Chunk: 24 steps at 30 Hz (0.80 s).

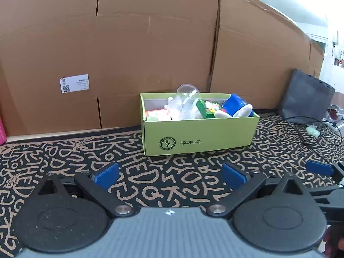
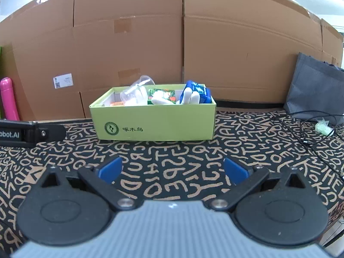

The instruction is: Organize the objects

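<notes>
A light green cardboard box (image 1: 200,137) (image 2: 154,124) stands on the patterned cloth against the cardboard wall. It holds a clear plastic cup (image 1: 185,99) (image 2: 137,90), a green printed packet (image 1: 207,107) (image 2: 163,93), a blue and white plush toy (image 1: 236,106) (image 2: 194,94) and small items at its left end. My left gripper (image 1: 169,175) is open and empty, well in front of the box. My right gripper (image 2: 173,169) is open and empty, also short of the box. The right gripper's blue fingertip (image 1: 318,167) shows at the right edge of the left wrist view.
A tall cardboard wall (image 2: 172,43) closes the back. A grey fabric bag (image 2: 316,86), black cables (image 2: 311,129) and a pale green wrapper (image 2: 323,126) lie at the right. A pink bottle (image 2: 8,99) stands at the far left. The left gripper's arm (image 2: 32,132) crosses the left edge.
</notes>
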Tool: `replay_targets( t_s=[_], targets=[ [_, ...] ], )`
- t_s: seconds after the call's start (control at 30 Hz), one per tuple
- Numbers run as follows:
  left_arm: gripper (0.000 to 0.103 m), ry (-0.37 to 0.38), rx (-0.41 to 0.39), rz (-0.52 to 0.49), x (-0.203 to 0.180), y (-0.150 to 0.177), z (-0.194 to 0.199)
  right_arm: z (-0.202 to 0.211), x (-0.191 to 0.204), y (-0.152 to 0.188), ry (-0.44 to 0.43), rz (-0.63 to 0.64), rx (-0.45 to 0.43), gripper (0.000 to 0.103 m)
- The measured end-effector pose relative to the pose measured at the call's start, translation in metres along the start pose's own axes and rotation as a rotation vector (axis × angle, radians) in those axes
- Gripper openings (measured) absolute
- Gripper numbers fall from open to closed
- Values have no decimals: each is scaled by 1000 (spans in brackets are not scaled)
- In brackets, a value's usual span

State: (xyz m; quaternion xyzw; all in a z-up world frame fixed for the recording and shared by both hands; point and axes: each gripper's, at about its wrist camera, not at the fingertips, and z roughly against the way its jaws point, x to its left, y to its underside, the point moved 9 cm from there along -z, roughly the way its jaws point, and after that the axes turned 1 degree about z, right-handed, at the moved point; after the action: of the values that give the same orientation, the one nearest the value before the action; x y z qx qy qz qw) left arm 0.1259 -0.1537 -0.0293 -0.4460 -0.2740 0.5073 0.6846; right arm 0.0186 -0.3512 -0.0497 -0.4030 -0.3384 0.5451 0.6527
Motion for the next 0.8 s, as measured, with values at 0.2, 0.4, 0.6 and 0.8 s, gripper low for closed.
replay_targets(
  t_s=[0.2, 0.4, 0.6, 0.8],
  targets=[
    [103, -25, 43, -4, -1, 3, -20, -18, -5, 0, 7, -1, 16, 103],
    [103, -50, 64, -22, -2, 5, -34, -30, -9, -8, 14, -16, 9, 103],
    [103, -55, 71, -11, 1, 6, -42, -38, -7, -12, 3, -22, 8, 103],
    [103, -54, 85, -16, -2, 9, -44, -43, -1, -8, -14, -21, 29, 103]
  ],
)
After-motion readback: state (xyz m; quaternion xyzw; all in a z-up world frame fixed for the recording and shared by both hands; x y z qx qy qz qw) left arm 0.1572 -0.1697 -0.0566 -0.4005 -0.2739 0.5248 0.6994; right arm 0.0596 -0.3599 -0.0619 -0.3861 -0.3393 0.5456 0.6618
